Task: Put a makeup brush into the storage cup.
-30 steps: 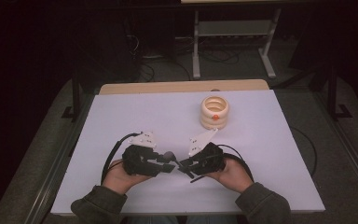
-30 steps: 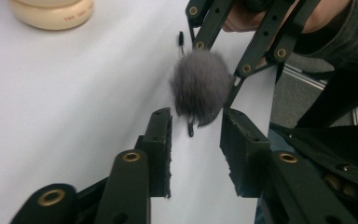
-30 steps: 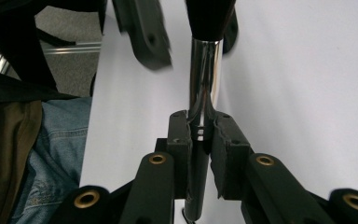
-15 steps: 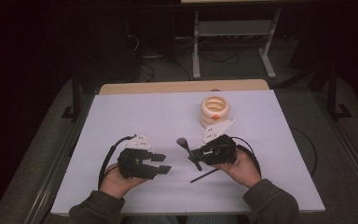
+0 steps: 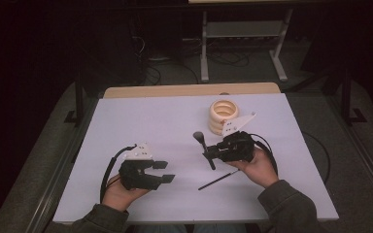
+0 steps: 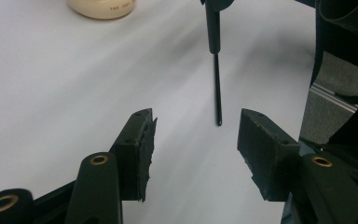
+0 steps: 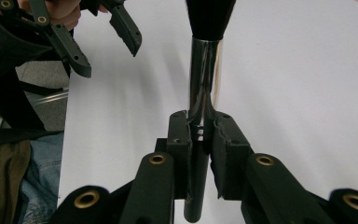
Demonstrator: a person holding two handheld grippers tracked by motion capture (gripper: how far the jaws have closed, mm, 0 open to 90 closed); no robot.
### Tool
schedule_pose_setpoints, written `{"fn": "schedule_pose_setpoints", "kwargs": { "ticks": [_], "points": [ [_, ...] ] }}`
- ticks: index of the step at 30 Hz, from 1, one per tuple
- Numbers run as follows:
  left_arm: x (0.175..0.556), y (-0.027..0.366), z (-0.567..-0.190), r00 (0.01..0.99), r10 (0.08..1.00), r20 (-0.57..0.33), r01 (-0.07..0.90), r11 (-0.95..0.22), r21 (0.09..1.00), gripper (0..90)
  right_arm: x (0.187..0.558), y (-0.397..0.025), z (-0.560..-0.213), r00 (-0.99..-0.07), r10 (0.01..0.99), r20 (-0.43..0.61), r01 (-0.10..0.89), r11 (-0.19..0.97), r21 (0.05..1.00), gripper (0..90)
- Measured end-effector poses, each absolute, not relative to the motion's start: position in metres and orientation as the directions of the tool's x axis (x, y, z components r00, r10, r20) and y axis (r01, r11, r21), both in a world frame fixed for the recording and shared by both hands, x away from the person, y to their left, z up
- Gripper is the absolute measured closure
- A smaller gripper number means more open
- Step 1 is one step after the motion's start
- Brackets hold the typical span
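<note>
R gripper (image 5: 212, 154) is clamped on the makeup brush (image 5: 204, 148), centre-right of the high view: jaws pinch the shiny ferrule in the right gripper view, dark bristle head (image 7: 210, 16) at top of frame, handle end poking out below the jaws. Brush is lifted off the white table (image 5: 175, 116). L gripper (image 5: 161, 172) sits lower left of the high view, jaws spread wide, nothing between them. A thin black stick (image 5: 219, 179) lies on the table just below the R hand, prob a second slim brush or liner, too thin to tell. Cream ring stack (image 5: 223, 115) upper centre-right, untouched.

Step, imo: brush is picked and held by R, L is free. Next move likely calls for L to line up on the stick and close narrow and low, since it lies flat; or R carries brush toward the ring stack
</note>
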State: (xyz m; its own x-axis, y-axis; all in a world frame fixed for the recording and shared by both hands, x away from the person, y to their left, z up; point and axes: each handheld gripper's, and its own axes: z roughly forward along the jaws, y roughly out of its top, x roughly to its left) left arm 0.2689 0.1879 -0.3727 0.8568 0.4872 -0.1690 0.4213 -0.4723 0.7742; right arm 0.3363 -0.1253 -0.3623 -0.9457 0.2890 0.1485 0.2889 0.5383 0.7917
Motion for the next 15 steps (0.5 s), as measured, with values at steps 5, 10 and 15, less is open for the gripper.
{"fn": "schedule_pose_setpoints", "kwargs": {
  "ticks": [5, 10, 15],
  "points": [
    [0.267, 0.191, -0.376, 0.851, 0.496, -0.171, 0.427, -0.467, 0.774, 44.7, 0.34, -0.13, -0.358, -0.938, 0.306, 0.164, 0.309, 0.524, 0.794, 77.4],
    [0.267, 0.194, -0.378, 0.854, 0.497, -0.154, 0.416, -0.473, 0.777, 44.3, 0.347, -0.134, -0.356, -0.931, 0.319, 0.178, 0.327, 0.509, 0.796, 77.4],
    [0.266, 0.196, -0.381, 0.846, 0.507, -0.163, 0.424, -0.457, 0.781, 44.1, 0.351, -0.134, -0.354, -0.929, 0.319, 0.185, 0.33, 0.497, 0.803, 77.4]
  ]
}}
